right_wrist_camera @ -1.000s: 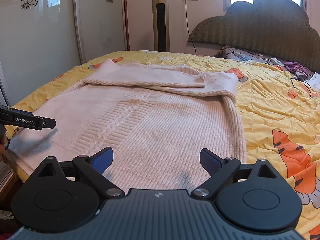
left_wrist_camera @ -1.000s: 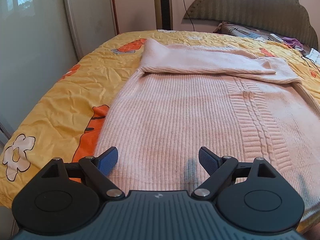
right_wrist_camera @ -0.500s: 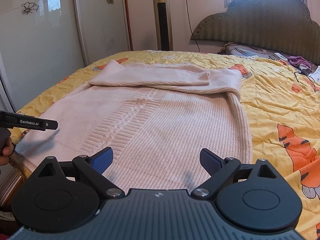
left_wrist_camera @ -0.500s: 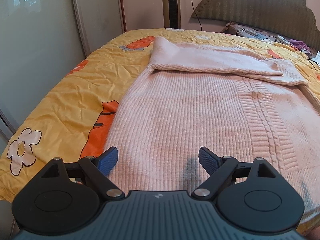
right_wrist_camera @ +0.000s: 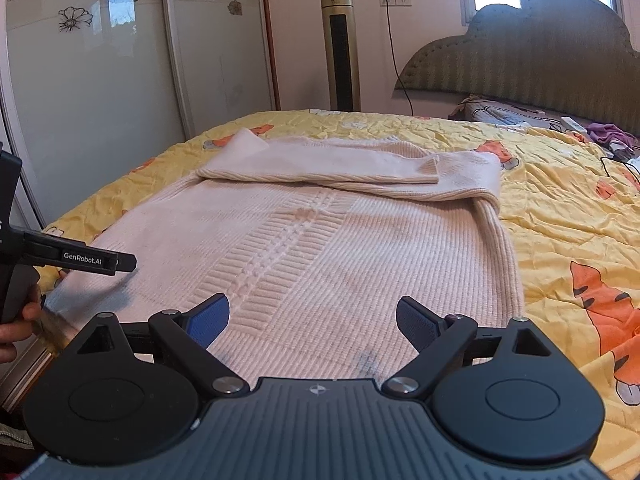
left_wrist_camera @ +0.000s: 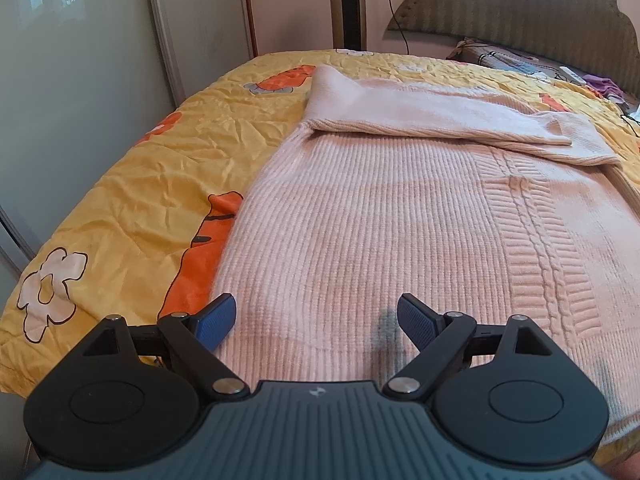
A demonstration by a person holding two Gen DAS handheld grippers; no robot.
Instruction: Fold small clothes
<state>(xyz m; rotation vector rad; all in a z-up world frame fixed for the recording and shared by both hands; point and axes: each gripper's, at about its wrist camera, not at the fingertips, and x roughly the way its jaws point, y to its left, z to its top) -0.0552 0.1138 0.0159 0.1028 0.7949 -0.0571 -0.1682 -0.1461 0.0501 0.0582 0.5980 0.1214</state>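
A pale pink knitted sweater (left_wrist_camera: 360, 220) lies flat on the bed, its sleeves folded across the far end (left_wrist_camera: 420, 120). My left gripper (left_wrist_camera: 316, 312) hovers open over the near left corner of the hem, nothing between its pads. My right gripper (right_wrist_camera: 314, 308) hangs above the near hem of the sweater (right_wrist_camera: 320, 248), toward its right side. Its jaws are closing slowly but stand wide, with only knit below them and nothing pinched. One finger (right_wrist_camera: 80, 258) of the left gripper shows at the left of the right wrist view, with a hand behind it.
The sweater rests on a yellow bedcover (right_wrist_camera: 560, 216) printed with orange tigers. Sliding wardrobe doors (right_wrist_camera: 100, 80) stand close on the left. A tower fan (right_wrist_camera: 340, 48) and a padded headboard (right_wrist_camera: 540, 60) are at the back, with a remote, cables and purple cloth (right_wrist_camera: 608, 134) near the pillow.
The sweater lies as before. Both wrist views have drifted slightly, so the folded sleeves sit a little lower in the picture. Neither gripper has taken hold of anything.
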